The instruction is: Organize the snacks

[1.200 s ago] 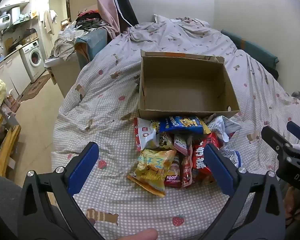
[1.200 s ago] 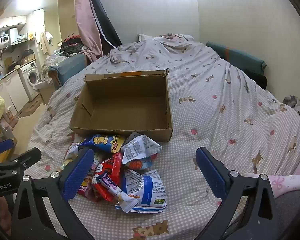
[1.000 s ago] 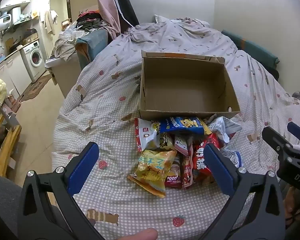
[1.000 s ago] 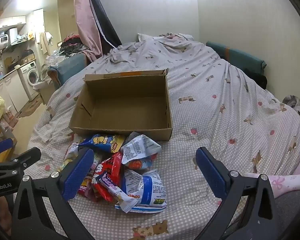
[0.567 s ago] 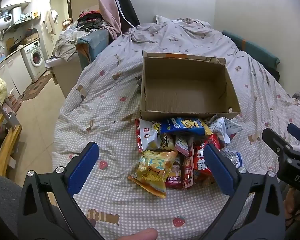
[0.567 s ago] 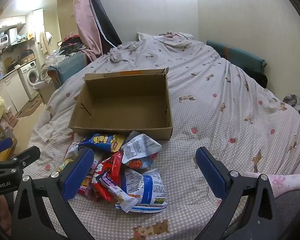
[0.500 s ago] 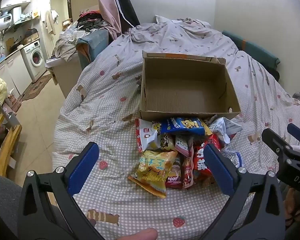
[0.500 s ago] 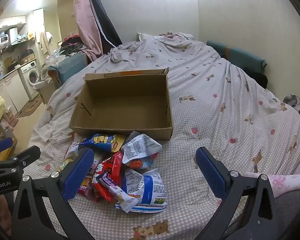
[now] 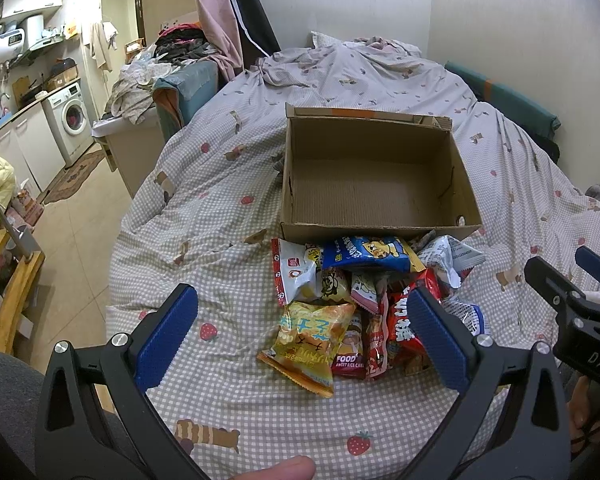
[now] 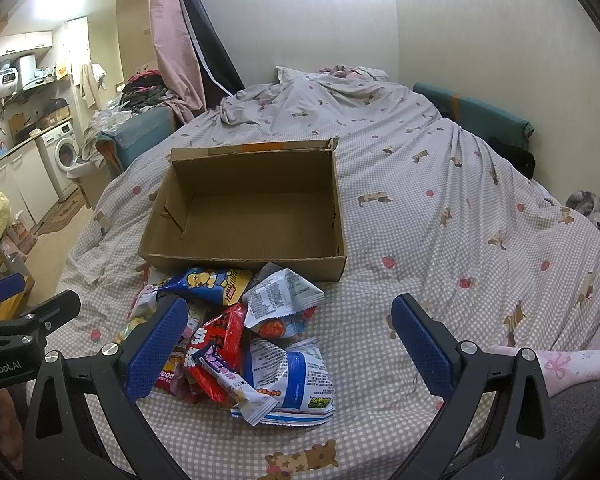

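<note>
A pile of snack packets (image 9: pixel 364 300) (image 10: pixel 240 332) lies on the checked bedspread in front of an empty cardboard box (image 9: pixel 374 176) (image 10: pixel 248 208). In it I see a yellow bag (image 9: pixel 308 340), a blue bag (image 9: pixel 370 254), red packets (image 9: pixel 400 328) and a white and blue bag (image 10: pixel 296 376). My left gripper (image 9: pixel 300 336) hovers open just short of the pile, the yellow bag between its fingers. My right gripper (image 10: pixel 288 344) is open too, over the pile's right side. Neither holds anything.
The bed's left edge drops to a tiled floor (image 9: pixel 80 208) with a washing machine (image 9: pixel 70 120) and a wooden chair (image 9: pixel 4 292). A heap of clothes (image 9: pixel 140 84) lies behind. The wall (image 10: pixel 500 60) runs along the right. A cat (image 10: pixel 596 216) peeks at the right edge.
</note>
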Tool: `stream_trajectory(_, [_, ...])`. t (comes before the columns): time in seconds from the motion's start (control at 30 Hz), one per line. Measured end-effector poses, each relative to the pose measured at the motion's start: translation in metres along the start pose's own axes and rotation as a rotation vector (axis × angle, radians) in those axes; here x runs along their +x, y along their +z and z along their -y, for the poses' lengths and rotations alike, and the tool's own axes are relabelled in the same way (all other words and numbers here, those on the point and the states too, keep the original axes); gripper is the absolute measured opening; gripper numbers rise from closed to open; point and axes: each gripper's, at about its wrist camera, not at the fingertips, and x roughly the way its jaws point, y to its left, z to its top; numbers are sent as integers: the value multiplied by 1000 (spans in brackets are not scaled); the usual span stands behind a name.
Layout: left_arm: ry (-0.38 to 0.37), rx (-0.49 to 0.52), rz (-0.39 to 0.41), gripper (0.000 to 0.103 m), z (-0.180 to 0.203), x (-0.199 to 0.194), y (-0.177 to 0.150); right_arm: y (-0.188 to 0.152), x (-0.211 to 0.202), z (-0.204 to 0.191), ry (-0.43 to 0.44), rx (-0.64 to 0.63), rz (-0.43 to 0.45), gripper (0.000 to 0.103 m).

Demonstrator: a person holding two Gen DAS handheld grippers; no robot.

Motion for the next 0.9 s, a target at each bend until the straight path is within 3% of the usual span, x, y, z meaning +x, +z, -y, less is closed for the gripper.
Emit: stream_trajectory(0.9, [7, 7, 2, 103, 0, 1, -2, -1, 0, -1, -3, -13, 0, 103])
